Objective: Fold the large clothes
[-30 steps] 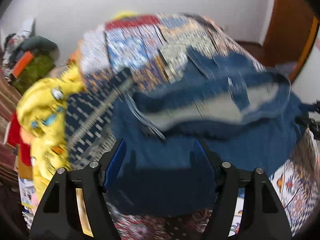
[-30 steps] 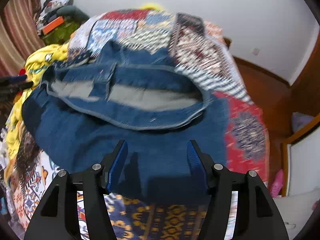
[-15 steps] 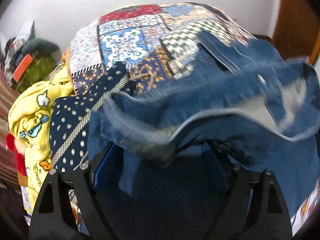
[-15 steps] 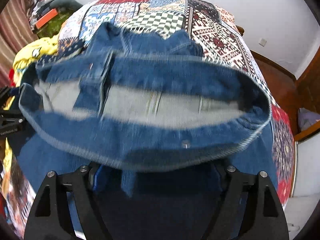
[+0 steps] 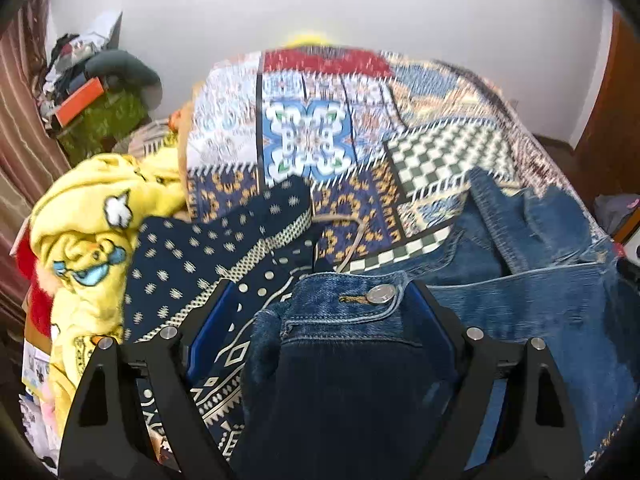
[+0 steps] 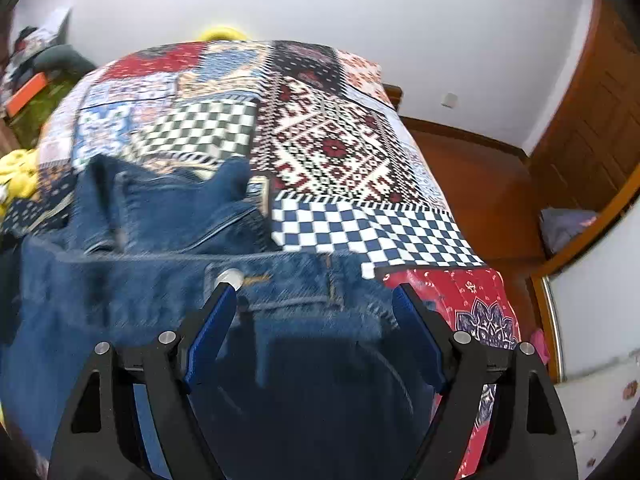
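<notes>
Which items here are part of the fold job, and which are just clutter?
In the job:
- blue denim jeans
- left gripper, open around the waistband
- right gripper, open over the denim

Lying about:
- yellow cartoon-print blanket
- navy dotted cloth
- patchwork bedspread
- orange box

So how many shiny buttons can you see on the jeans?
1 round silver metal button, on the waistband of the blue denim jeans, between the left claw's fingers. Folds may hide more.
</notes>
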`<state>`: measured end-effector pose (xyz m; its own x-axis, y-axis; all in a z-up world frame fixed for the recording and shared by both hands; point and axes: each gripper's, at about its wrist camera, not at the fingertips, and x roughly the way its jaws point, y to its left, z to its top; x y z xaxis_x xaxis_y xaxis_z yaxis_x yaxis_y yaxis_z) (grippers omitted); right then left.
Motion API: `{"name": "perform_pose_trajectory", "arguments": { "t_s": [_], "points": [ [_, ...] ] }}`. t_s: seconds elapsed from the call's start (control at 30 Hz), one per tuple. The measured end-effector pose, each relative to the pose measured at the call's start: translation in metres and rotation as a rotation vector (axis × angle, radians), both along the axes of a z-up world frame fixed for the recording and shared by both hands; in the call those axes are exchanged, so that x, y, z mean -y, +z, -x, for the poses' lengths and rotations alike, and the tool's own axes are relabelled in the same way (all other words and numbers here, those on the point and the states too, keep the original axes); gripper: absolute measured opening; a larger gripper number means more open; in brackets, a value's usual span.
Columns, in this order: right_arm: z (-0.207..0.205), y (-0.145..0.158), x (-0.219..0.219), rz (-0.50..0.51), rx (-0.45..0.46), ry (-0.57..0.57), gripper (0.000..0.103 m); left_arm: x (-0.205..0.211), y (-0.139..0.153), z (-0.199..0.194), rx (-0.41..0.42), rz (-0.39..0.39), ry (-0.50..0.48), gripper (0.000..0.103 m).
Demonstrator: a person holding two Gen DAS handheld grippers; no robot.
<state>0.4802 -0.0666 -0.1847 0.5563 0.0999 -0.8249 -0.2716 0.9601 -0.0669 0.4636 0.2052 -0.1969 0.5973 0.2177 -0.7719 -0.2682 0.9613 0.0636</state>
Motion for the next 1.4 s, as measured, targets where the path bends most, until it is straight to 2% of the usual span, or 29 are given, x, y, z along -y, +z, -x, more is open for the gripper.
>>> {"name": "perform_pose_trajectory", "arguments": {
  "t_s": [0.1, 0.2, 0.33, 0.5, 0.63, 0.73, 0.83, 1.07, 1.23, 1.3, 1.4],
  "points": [
    [0.017, 0.006, -0.005, -0.034, -0.007, 0.064, 0.078, 0.008, 0.015, 0.016, 0.05, 0.02, -0.022, 0.086],
    [0.038, 0.007, -0.017, -0.067, -0.019, 0.143, 0.078, 0.023, 0.022, 0.03, 0.063, 0.052, -0.077, 0.086],
    [0.07, 0.003, -0.034, -0.066, -0.038, 0.226, 0.078, 0.052, 0.023, 0.048, 0.06, 0.032, -0.138, 0.086],
    [0.087, -0.01, -0.043, -0.036, -0.072, 0.279, 0.078, 0.077, 0.006, 0.063, 0.013, 0.038, -0.191, 0.086],
    [0.089, -0.024, -0.037, 0.009, -0.099, 0.265, 0.078, 0.083, -0.018, 0.07, -0.043, 0.038, -0.192, 0.086],
    [0.089, -0.03, -0.02, 0.026, -0.107, 0.232, 0.078, 0.075, -0.037, 0.076, -0.089, 0.021, -0.16, 0.086],
    [0.088, -0.027, -0.001, 0.008, -0.105, 0.214, 0.08, 0.061, -0.041, 0.092, -0.058, -0.026, -0.133, 0.086],
    [0.093, -0.016, 0.044, -0.016, -0.089, 0.138, 0.08, 0.024, -0.041, 0.126, -0.032, -0.044, -0.068, 0.086],
    [0.107, -0.011, 0.058, 0.051, -0.045, 0.106, 0.08, -0.026, -0.041, 0.154, 0.008, 0.111, 0.071, 0.086],
    [0.108, -0.011, 0.064, 0.045, -0.049, 0.098, 0.081, -0.042, -0.04, 0.164, 0.024, 0.176, 0.117, 0.086],
    [0.109, -0.008, 0.071, 0.009, -0.074, 0.072, 0.081, -0.055, -0.036, 0.177, 0.031, 0.211, 0.179, 0.086]
  ]
}}
